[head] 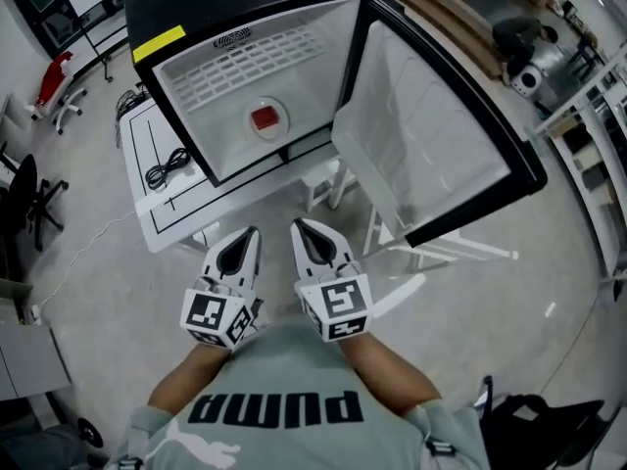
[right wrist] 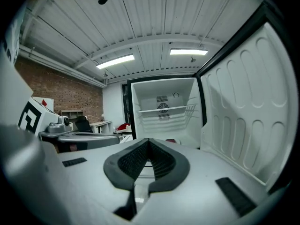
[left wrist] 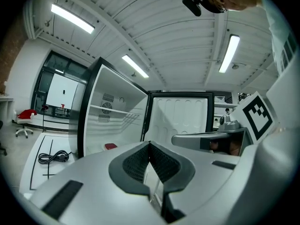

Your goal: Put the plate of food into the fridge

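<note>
The fridge [head: 245,27] stands open in front of me. A white plate with red food [head: 265,118] rests on its inner floor, below a wire shelf [head: 250,62]. The food shows as a small red patch in the left gripper view [left wrist: 110,146] and in the right gripper view [right wrist: 171,141]. My left gripper [head: 250,233] and right gripper [head: 299,225] are side by side close to my chest, well short of the fridge. Both are shut with nothing between the pads [left wrist: 140,161] [right wrist: 161,161].
The fridge door [head: 441,135] swings out to the right. A white table [head: 147,204] with a black cable [head: 167,169] stands left of the fridge. White stool legs [head: 328,189] stand under the door, and a black bag [head: 534,429] lies at the lower right.
</note>
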Demonstrator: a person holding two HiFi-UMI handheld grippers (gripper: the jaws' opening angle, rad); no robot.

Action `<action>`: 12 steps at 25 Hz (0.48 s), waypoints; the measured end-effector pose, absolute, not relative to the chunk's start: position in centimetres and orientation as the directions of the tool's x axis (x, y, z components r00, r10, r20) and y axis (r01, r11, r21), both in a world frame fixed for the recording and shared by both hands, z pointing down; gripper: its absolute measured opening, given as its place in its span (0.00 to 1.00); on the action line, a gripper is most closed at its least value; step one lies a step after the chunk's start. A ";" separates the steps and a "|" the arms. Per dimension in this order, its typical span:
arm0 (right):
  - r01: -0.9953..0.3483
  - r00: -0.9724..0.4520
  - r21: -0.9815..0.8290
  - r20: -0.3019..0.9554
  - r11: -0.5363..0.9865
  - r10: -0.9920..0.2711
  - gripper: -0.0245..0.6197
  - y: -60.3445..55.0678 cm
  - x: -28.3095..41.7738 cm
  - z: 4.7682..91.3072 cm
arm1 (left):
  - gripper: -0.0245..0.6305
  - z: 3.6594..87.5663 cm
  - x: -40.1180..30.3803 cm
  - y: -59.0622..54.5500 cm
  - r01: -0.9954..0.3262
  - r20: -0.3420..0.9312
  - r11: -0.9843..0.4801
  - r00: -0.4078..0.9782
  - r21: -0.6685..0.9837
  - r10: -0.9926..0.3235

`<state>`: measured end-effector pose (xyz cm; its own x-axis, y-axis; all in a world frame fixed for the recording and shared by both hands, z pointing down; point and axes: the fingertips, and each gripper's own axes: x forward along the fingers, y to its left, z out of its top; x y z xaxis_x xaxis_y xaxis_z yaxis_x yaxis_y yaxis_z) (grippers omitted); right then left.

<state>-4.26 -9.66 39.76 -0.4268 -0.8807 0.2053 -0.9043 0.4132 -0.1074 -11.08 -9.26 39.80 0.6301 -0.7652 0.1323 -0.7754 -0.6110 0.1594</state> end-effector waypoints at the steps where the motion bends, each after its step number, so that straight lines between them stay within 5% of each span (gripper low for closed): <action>1: -0.908 -0.419 -0.103 0.206 0.407 -0.884 0.05 -9.1 -4.4 39.7 | 0.04 39.7 -11.1 -8.8 -0.769 0.127 -0.619 0.637 0.159 -0.760; 12: -0.932 -0.363 -0.075 0.191 0.355 -0.912 0.05 -2.1 -6.1 38.8 | 0.04 39.2 -11.7 -2.7 -0.713 0.118 -0.686 0.701 0.148 -0.703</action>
<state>-6.10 -2.08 38.81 -0.3633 -0.9118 0.1913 -0.9317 0.3555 -0.0750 -11.75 -2.73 39.19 0.7012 -0.7031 0.1182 -0.7126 -0.6859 0.1475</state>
